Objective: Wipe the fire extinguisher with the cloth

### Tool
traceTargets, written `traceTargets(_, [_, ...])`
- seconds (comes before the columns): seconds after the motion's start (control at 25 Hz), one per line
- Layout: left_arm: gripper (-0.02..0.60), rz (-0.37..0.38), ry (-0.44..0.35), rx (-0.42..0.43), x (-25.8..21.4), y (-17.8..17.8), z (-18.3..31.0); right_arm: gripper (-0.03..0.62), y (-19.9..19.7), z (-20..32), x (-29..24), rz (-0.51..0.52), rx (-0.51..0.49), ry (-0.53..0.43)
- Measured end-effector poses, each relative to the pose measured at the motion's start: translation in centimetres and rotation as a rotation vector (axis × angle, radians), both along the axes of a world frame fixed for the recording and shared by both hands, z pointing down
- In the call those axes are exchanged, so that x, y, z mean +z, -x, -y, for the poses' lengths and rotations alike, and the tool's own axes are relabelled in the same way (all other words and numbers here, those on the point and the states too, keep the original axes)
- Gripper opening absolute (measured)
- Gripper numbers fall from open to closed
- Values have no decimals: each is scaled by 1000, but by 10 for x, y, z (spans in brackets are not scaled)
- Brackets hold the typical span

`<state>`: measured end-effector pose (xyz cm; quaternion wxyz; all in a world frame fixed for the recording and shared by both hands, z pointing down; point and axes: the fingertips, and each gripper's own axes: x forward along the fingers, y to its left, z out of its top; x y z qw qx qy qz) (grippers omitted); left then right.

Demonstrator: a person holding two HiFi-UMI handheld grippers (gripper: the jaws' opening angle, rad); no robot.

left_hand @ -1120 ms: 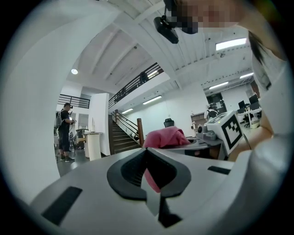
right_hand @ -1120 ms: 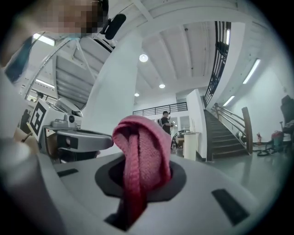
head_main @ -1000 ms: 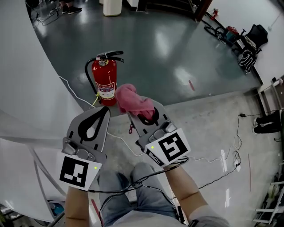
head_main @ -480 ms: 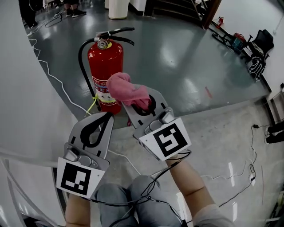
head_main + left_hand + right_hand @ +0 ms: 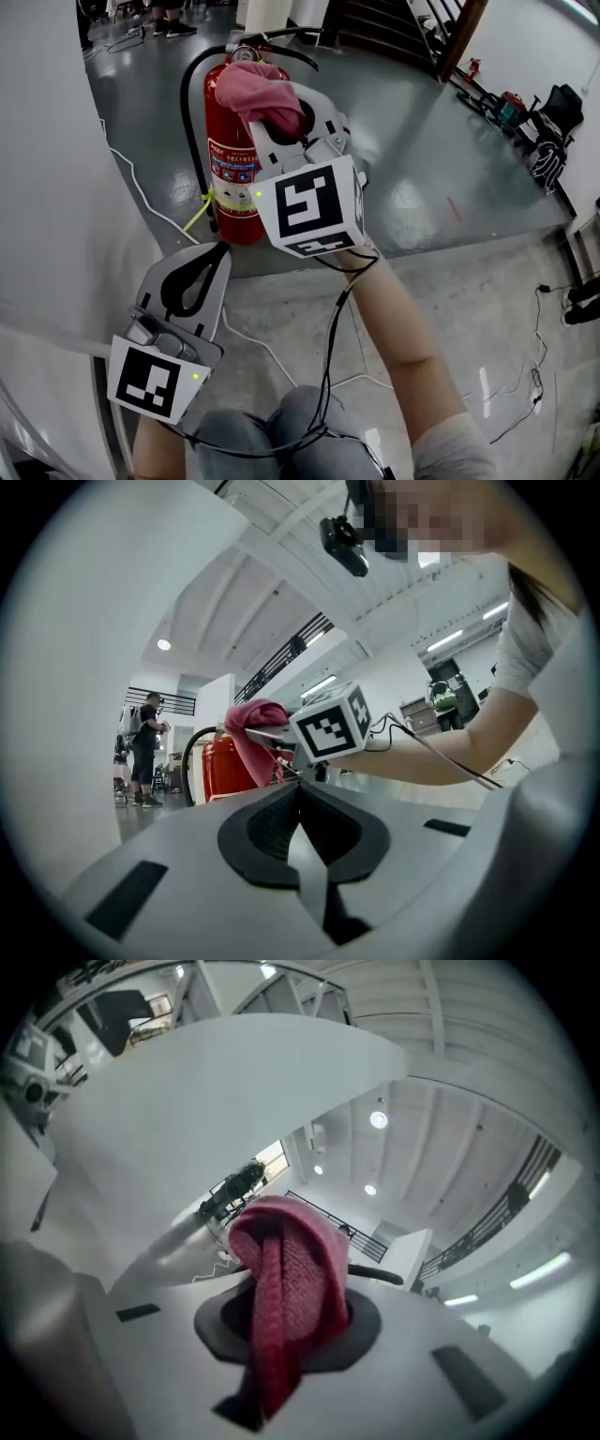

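Observation:
A red fire extinguisher with a black hose and handle stands upright on the dark floor; it also shows as the extinguisher in the left gripper view. My right gripper is shut on a pink cloth, raised high against the extinguisher's top, near its valve. The cloth fills the right gripper view, bunched between the jaws. My left gripper hangs lower, in front of the extinguisher's base, shut with nothing in it.
A curved white wall runs along the left. A white cable trails over the floor by the extinguisher. Bags and gear lie at the far right. People stand in the distance.
My right gripper has risen with the cloth from the extinguisher's label up to its top. The head view has closed in on the extinguisher. The left gripper has hardly moved.

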<state>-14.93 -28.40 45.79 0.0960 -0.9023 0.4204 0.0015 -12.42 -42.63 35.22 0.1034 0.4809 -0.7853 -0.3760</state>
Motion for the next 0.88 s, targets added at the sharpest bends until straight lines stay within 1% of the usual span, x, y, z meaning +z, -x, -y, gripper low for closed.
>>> traceTargets(0.08, [8,-9,2,-8,3,4,0,60,9,9,11,-70,30,-25])
traceTargets(0.16, [8,-9,5,-13,7,7,-2,60,13,10,25,-87,26,-45])
traceTargets(0.24, [8,1,8,-21,14,10,-5,58,15,7,42,-90,12,-41])
traceTargets(0.4, [8,-5,13,-31,33,17,-4,58,21,9,112,-156,-11,12])
traceTargets(0.52, [9,4,21,-28,47,18,-5,58,22,10,164,-171,-19,64])
traceTargets(0.68, [8,5,41,-24,64,18,-8,58,22,11,227,-173,-18,170])
traceTargets(0.76, [8,6,49,-23,69,18,-9,58,23,11,263,-203,-14,234])
traceTargets(0.84, [8,11,53,-22,72,19,-9,58,22,11,286,-228,-4,272])
traceTargets(0.88, [8,14,54,-22,73,19,-9,58,21,12,288,-228,0,275])
